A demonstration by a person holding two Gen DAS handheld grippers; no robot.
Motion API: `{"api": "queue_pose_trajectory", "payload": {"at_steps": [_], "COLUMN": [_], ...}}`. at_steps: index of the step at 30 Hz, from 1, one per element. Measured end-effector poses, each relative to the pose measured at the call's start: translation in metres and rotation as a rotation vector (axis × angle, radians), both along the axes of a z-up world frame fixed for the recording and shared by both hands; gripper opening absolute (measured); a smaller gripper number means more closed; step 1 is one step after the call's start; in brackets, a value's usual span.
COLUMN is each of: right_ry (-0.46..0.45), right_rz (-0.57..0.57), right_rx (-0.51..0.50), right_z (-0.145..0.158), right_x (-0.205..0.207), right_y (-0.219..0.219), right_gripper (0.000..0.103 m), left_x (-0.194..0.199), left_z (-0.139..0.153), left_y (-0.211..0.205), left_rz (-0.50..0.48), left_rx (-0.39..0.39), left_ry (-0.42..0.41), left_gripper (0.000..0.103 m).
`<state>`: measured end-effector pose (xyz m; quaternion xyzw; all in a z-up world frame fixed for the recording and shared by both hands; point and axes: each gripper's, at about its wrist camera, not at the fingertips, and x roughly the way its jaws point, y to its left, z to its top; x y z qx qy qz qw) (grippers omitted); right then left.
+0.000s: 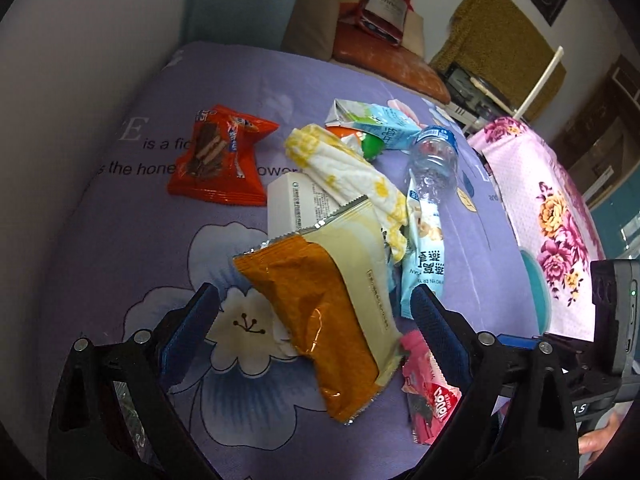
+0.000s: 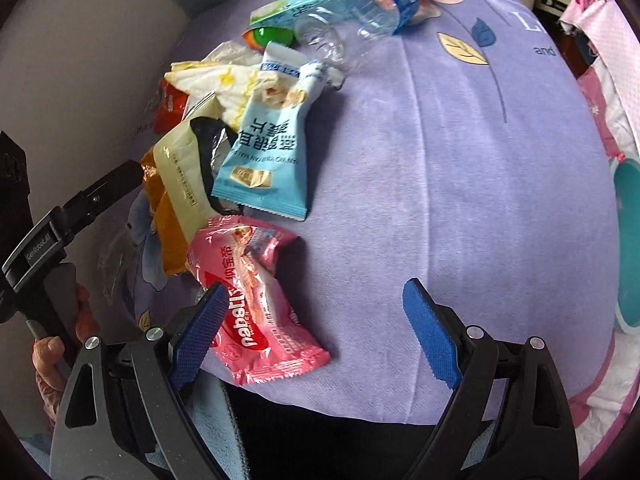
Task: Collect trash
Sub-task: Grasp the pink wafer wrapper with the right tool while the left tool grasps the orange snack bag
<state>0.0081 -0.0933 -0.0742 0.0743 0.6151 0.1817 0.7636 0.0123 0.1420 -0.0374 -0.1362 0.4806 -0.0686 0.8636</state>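
Note:
Trash lies piled on a purple flowered cloth [image 1: 120, 240]. In the left wrist view my left gripper [image 1: 314, 312] is open around an orange and cream wrapper [image 1: 328, 304]. Behind it lie a white box [image 1: 296, 204], a yellow-white tissue [image 1: 348, 168], a red snack bag [image 1: 220, 156], a light blue packet [image 1: 424, 248], a clear bottle [image 1: 434, 160] and a milk carton [image 1: 372, 120]. In the right wrist view my right gripper [image 2: 316, 316] is open, its left finger beside a pink wafer packet [image 2: 256, 300]; the blue packet [image 2: 268, 152] and bottle [image 2: 352, 20] lie beyond.
A pink flowered cloth [image 1: 552, 220] and a teal round object [image 2: 628, 240] lie to the right. A wall is on the left. Cushions and a red bag [image 1: 384, 4] sit at the back. A green-orange ball [image 1: 370, 146] lies in the pile.

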Motion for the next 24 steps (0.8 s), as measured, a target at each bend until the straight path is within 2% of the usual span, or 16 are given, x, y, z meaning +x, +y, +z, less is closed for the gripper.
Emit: {"api": "queue_pose_trajectory", "payload": {"at_steps": [5, 8, 10, 11, 12, 20, 24], "right_ry": [0.008, 0.014, -0.002, -0.004, -0.001, -0.053, -0.078], "right_rz": [0.037, 0.042, 0.049, 0.056, 0.058, -0.015, -0.057], "right_rx": [-0.011, 0.004, 0.01, 0.014, 0.018, 0.014, 0.002], "right_z": [-0.013, -0.019, -0.02, -0.022, -0.023, -0.016, -0.012], "right_x": [-0.004, -0.005, -0.007, -0.008, -0.009, -0.019, -0.023], "right_y": [0.021, 0.026, 0.025, 0.025, 0.024, -0.009, -0.028], "right_gripper": [0.083, 0.061, 0.055, 0.04, 0.02, 0.018, 0.018], "left_x": [0.0, 0.002, 0.003, 0.004, 0.004, 0.006, 0.007], "left_z": [-0.007, -0.01, -0.012, -0.014, -0.016, -0.028, -0.037], "left_y": [0.005, 0.003, -0.001, -0.003, -0.006, -0.031, -0.042], "left_rz": [0.017, 0.018, 0.013, 0.009, 0.006, -0.039, -0.037], "left_rx": [-0.012, -0.017, -0.02, -0.021, -0.021, -0.002, 0.048], "left_ry": [0.021, 0.033, 0.043, 0.048, 0.054, 0.088, 0.104], "left_gripper": [0.096, 0.096, 0.096, 0.096, 0.096, 0.096, 0.096]}}
